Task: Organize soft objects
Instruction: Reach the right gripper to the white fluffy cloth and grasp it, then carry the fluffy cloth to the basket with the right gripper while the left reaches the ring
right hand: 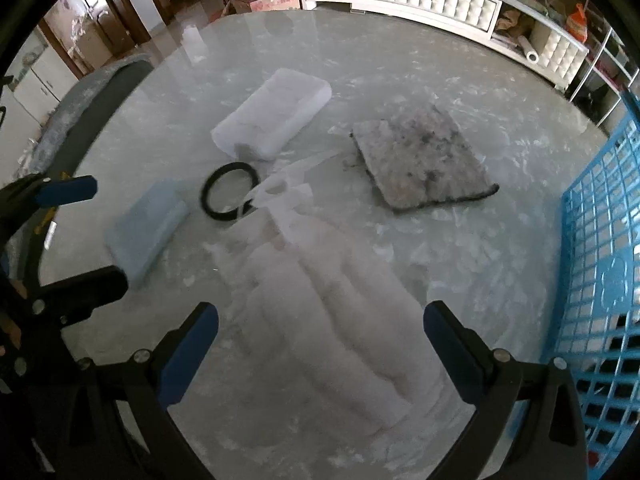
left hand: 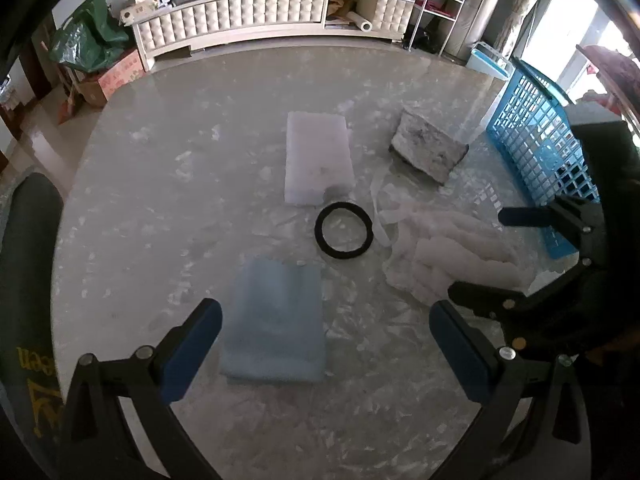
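A folded light-blue cloth (left hand: 274, 324) lies right in front of my open, empty left gripper (left hand: 324, 340); it also shows in the right wrist view (right hand: 146, 228). A white foam block (left hand: 318, 158) (right hand: 272, 118), a black ring (left hand: 343, 230) (right hand: 230, 192), a grey speckled pad (left hand: 428, 146) (right hand: 424, 160) and a white ribbed padded sheet (left hand: 452, 256) (right hand: 340, 320) lie on the marble table (left hand: 160, 200). My right gripper (right hand: 320, 344) is open and empty above the white sheet; it shows in the left wrist view (left hand: 480, 256).
A blue plastic lattice basket (left hand: 540, 136) (right hand: 600, 280) stands at the table's right edge. A dark chair back (left hand: 24, 280) is at the left. A white cabinet (left hand: 260, 16) and clutter stand beyond the table.
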